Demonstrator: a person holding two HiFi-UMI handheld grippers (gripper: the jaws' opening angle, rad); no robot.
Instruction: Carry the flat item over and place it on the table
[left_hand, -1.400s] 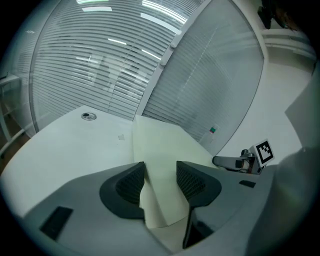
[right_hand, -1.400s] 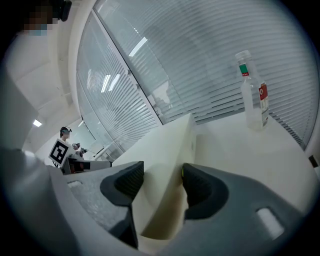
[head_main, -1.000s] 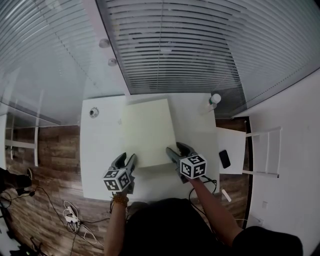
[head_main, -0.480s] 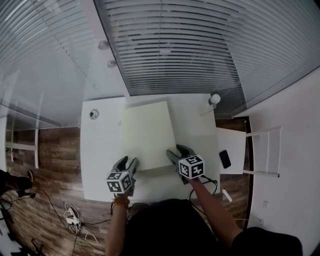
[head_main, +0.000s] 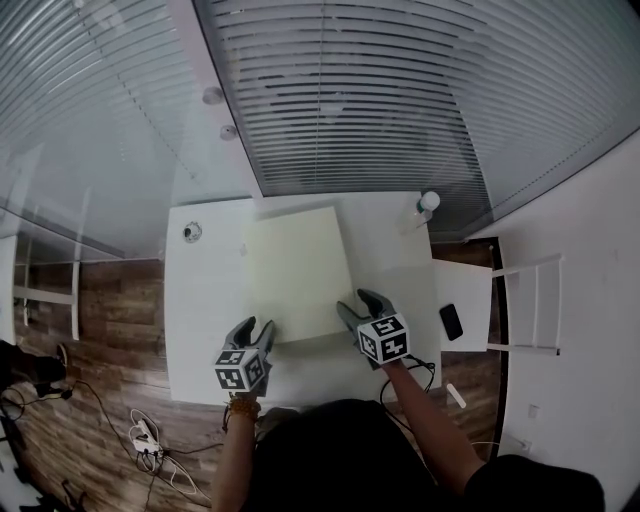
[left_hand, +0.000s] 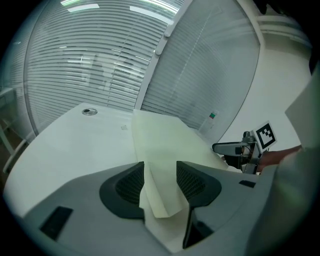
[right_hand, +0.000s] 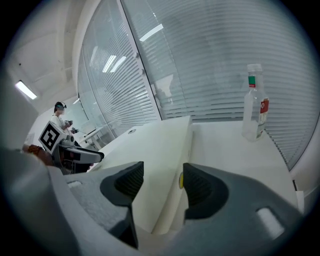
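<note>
A pale cream flat panel (head_main: 297, 272) lies lengthwise on the white table (head_main: 200, 300), with a shadow under its near edge. My left gripper (head_main: 256, 326) is at the panel's near left corner. In the left gripper view that corner (left_hand: 160, 195) sits wedged between the two dark pads, so the left gripper (left_hand: 161, 175) is shut on it. My right gripper (head_main: 358, 299) is at the near right corner. In the right gripper view the panel's thick edge (right_hand: 170, 165) runs between the jaws of the right gripper (right_hand: 162, 175), which are closed onto it.
A clear water bottle (head_main: 428, 203) (right_hand: 254, 102) stands at the table's far right corner. A small round fitting (head_main: 191, 232) sits at the far left. A phone (head_main: 450, 320) lies on a low white stand to the right. Glass walls with blinds stand behind, and cables (head_main: 145, 435) lie on the wood floor.
Both grippers have drawn slightly back toward me with the panel's near edge. Their jaw gaps look the same as before.
</note>
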